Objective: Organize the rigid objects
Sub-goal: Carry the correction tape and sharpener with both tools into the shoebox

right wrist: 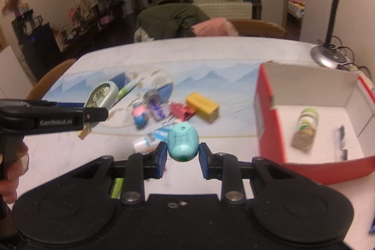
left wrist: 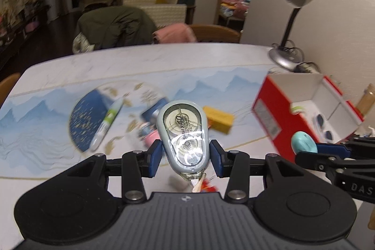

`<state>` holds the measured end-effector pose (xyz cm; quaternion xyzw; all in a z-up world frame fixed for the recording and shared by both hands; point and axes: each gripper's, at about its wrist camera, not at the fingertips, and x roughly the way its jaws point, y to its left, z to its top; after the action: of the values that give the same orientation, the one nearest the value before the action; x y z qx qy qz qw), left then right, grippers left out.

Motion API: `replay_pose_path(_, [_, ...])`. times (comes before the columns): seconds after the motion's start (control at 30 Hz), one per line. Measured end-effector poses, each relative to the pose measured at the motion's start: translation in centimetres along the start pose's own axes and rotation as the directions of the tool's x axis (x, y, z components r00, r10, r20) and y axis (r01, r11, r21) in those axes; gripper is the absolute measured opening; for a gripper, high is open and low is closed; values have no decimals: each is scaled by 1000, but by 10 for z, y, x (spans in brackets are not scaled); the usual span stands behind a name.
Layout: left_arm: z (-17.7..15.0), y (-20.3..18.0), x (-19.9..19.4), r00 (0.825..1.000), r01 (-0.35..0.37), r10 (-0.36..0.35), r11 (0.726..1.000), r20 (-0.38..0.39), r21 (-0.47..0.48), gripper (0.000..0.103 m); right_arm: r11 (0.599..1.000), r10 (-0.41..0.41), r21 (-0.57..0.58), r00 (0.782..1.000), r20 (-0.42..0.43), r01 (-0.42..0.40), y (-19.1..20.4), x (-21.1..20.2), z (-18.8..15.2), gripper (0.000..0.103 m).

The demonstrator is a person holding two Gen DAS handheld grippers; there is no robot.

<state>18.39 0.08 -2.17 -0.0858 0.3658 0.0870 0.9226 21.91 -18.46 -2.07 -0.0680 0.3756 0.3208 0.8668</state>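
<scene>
While holding both items above the table, needing to travel right: box (right wrist: 269, 109) lying right of both grippers. Right gripper (right wrist: 182, 152), nearer, pinching teal sharpener (right wrist: 182, 141); left gripper (left wrist: 186, 156) clamping tape dispenser (left wrist: 184, 135), long axis pointing forward.

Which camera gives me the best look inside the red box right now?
The right wrist view: the red box faces it open, showing a jar lying on the white floor. In the left wrist view the box sits at the edge, its interior partly hidden by the right hand-held gripper.
</scene>
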Motion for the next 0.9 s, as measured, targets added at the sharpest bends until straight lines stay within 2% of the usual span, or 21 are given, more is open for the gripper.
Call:
replay_pose_path(0.3, [24,-67,4,997,74,-75,996,13,56,43,998,-36,46,999,33,35,-47,-22,11,28])
replay_pose_path(0.5, [32,-113,21,992,127,-124,987,-34,101,43,996,-67,64,997,27,65,-84,-27,14,28])
replay_pose_path(0.9, [43,-204,67,978,190,-171,966,-115,176,43,986,-121,116,993,-4,121,-174,-31,11,28])
